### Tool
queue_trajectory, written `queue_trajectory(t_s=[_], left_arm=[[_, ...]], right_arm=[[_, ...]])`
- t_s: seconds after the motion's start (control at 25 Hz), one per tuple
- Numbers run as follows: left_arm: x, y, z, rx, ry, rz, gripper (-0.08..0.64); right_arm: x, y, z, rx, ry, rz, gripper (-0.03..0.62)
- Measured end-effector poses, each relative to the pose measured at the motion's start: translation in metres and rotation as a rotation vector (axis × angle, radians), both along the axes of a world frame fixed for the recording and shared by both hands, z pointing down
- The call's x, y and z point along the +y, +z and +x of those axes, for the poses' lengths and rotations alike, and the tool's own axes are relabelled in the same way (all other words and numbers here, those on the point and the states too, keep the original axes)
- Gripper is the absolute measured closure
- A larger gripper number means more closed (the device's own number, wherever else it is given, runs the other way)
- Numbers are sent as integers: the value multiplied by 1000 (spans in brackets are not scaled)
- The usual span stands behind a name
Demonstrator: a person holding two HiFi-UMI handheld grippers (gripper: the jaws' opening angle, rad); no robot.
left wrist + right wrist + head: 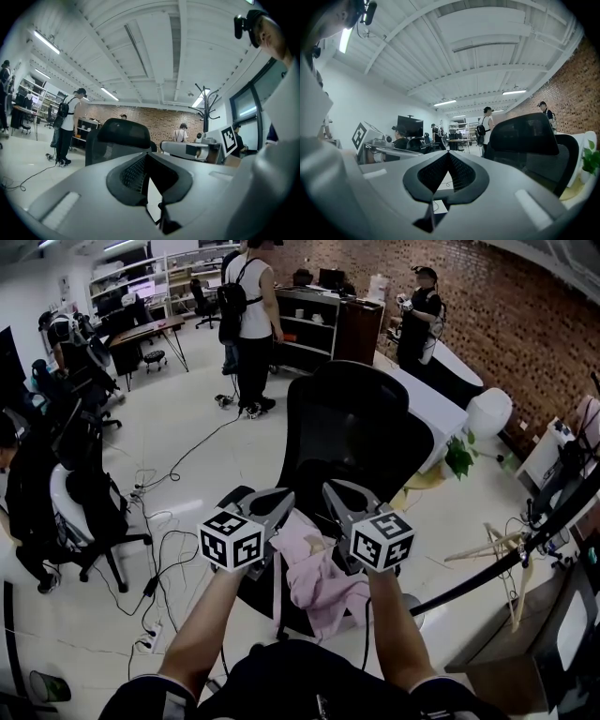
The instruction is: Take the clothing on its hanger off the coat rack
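Clothing (317, 579), pink, lies on chair (356, 427) seat just below & between L gripper (265, 505) and R gripper (345, 500), equally near each. Both closed, empty.

The left gripper (279, 499) and the right gripper (334, 491), on the near side of the black chair (361, 427), had smooth grey shells and black ribbed pads (461, 171). Each carried a white cube (232, 542) printed with black square markers. The person wore dark short sleeves (141, 697).
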State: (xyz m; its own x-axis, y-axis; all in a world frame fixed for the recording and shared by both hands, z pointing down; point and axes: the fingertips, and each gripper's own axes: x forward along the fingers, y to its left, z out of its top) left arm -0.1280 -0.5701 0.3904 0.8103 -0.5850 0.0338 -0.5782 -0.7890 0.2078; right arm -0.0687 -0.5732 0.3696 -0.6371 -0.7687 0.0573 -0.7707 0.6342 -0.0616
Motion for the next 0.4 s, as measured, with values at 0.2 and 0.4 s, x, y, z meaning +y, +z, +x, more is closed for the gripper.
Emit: queue_trajectory(t_s=[0.2,0.4], left_arm=[[3,-1,0,0,3,3,548],[7,1,-6,1,6,3,548]], right_arm=[[3,0,0,-6,4,-1,591],[7,3,-6,-11,5,-3,592]])
